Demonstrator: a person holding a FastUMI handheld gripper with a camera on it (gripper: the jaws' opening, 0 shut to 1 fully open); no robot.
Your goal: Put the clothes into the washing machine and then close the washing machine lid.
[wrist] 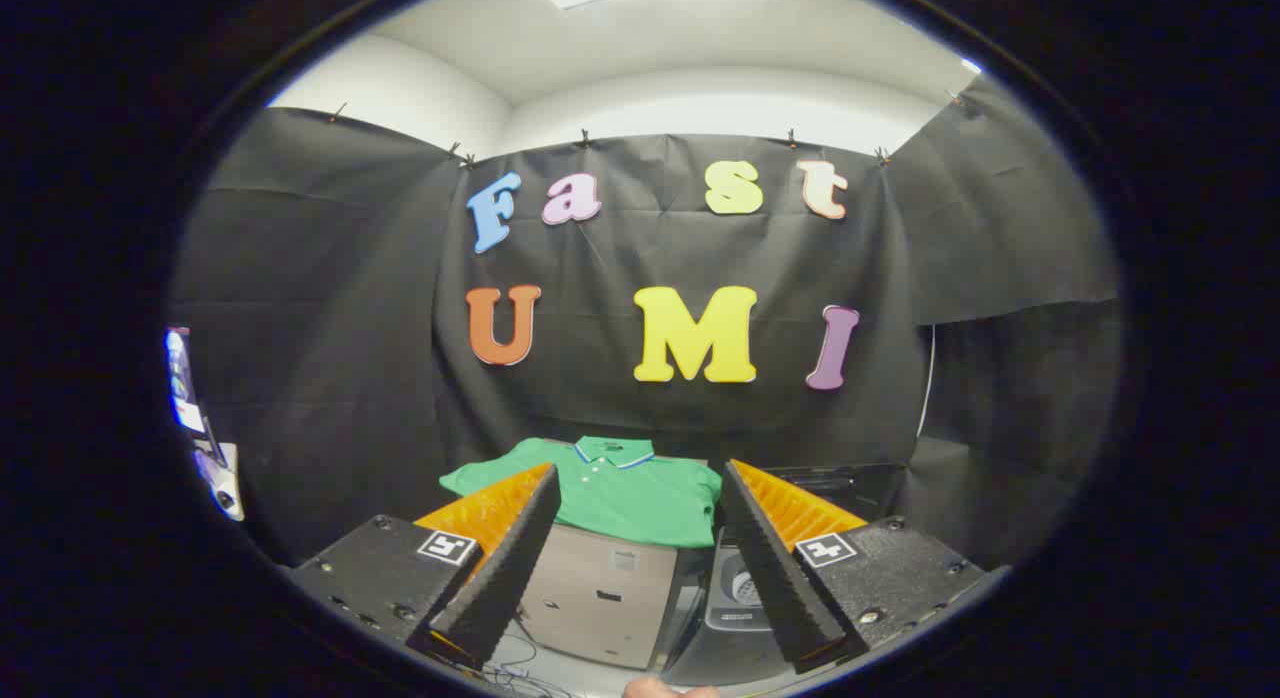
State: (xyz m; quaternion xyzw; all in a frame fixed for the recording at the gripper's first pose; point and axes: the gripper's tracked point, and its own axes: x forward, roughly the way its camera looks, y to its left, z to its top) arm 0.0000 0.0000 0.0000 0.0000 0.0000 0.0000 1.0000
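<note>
A green polo shirt (pixel 610 498) lies spread flat on top of a beige cabinet (pixel 600 603), beyond my fingers and a little to the left of centre. To its right stands the dark washing machine (pixel 740 588), seen between the fingers and partly hidden behind the right one. Its top shows a round drum opening; I cannot tell how its lid stands. My gripper (pixel 640 483) is held up and back from both, open wide, with nothing between the fingers.
Black cloth walls close the booth at the back and both sides. A device on a stand (pixel 195 418) sits at the far left. Loose cables (pixel 520 668) lie on the floor below the cabinet. A bit of a hand (pixel 665 690) shows beneath the gripper.
</note>
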